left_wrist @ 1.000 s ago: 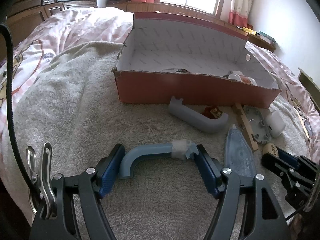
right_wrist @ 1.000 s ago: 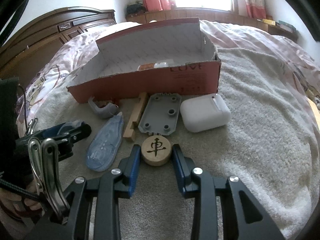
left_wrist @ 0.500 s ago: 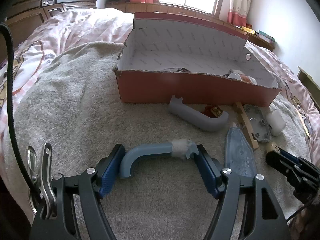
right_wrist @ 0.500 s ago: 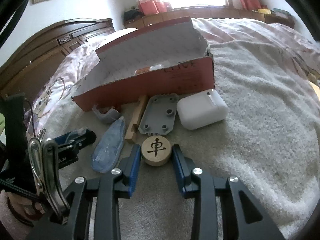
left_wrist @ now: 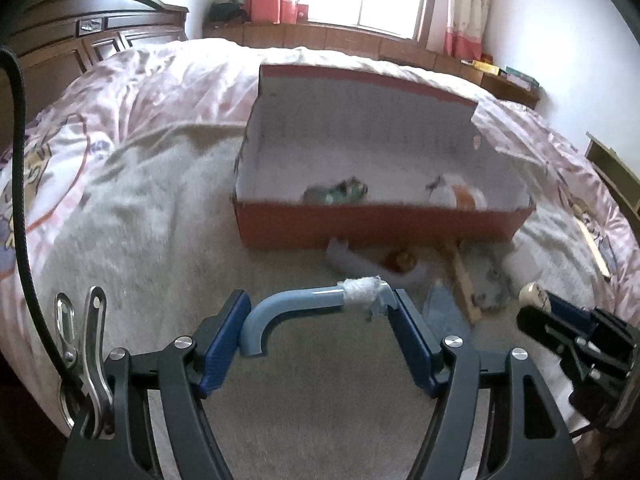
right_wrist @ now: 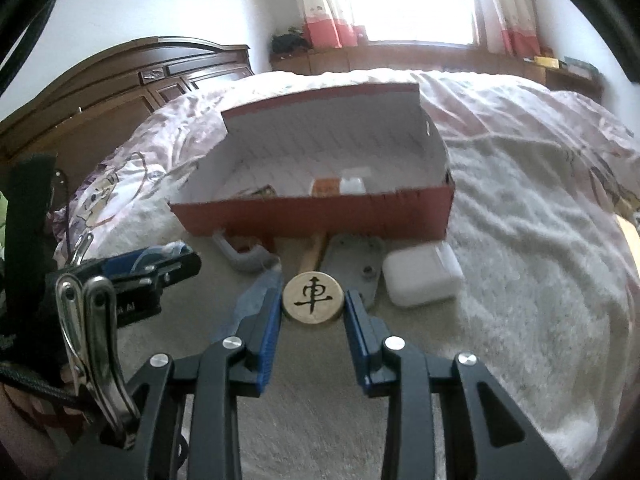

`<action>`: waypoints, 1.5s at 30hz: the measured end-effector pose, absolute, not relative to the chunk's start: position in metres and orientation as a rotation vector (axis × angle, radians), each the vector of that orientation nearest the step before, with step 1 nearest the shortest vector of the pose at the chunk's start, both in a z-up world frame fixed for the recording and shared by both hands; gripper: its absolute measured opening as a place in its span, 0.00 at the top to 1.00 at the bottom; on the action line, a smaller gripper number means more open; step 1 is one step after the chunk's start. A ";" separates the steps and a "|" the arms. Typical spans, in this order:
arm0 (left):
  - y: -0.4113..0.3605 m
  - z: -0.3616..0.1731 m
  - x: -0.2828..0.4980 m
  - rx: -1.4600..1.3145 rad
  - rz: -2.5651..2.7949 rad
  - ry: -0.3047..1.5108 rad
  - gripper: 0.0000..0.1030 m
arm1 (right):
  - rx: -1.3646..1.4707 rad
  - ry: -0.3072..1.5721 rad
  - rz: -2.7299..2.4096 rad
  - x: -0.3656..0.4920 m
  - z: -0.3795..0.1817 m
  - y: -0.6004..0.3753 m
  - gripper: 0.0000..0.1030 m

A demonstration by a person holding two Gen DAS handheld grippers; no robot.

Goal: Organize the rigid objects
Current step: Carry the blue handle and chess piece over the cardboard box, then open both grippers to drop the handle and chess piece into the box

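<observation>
My left gripper [left_wrist: 320, 312] is shut on a bent blue plastic pipe piece [left_wrist: 304, 300] with white tape near one end, held clear above the towel. My right gripper [right_wrist: 313, 304] is shut on a round wooden chess piece [right_wrist: 313, 298] with a black character, also lifted. An open red cardboard box [left_wrist: 380, 228] stands beyond both grippers, with a few small items inside. In the left wrist view the right gripper [left_wrist: 536, 300] shows at the right with the chess piece [left_wrist: 531, 293]. In the right wrist view the left gripper [right_wrist: 176, 264] shows at the left.
In front of the box lie a grey curved pipe piece [right_wrist: 244, 258], a wooden stick [right_wrist: 313, 256], a grey plate with holes [right_wrist: 358, 264], a white case [right_wrist: 420, 278] and a clear blue packet [right_wrist: 256, 292]. A grey towel [right_wrist: 540, 280] covers the bed; a dark wooden headboard [right_wrist: 120, 88] stands left.
Both grippers have risen with their loads; the pipe piece and the chess piece are off the towel, and the box interior shows more from above.
</observation>
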State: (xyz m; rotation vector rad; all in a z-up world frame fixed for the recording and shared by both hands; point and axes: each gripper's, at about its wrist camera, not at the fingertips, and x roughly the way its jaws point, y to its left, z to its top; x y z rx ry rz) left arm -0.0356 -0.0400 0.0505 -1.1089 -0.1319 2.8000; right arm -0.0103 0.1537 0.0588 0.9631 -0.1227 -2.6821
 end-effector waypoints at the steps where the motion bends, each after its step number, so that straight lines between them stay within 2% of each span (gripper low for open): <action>1: -0.040 0.054 -0.039 -1.104 2.803 -0.126 0.30 | 0.958 -0.123 -2.683 -0.012 0.061 0.154 0.68; 21: -0.018 0.099 -0.125 -0.984 2.774 0.019 0.30 | 0.935 -0.189 -2.808 -0.078 0.108 0.175 0.68; 34: -0.007 0.087 -0.157 -1.058 2.799 0.016 0.30 | 0.924 -0.239 -2.742 -0.143 0.099 0.183 0.68; 45: 0.005 0.078 -0.175 -1.076 2.782 0.032 0.30 | 0.979 -0.285 -2.750 -0.166 0.079 0.197 0.68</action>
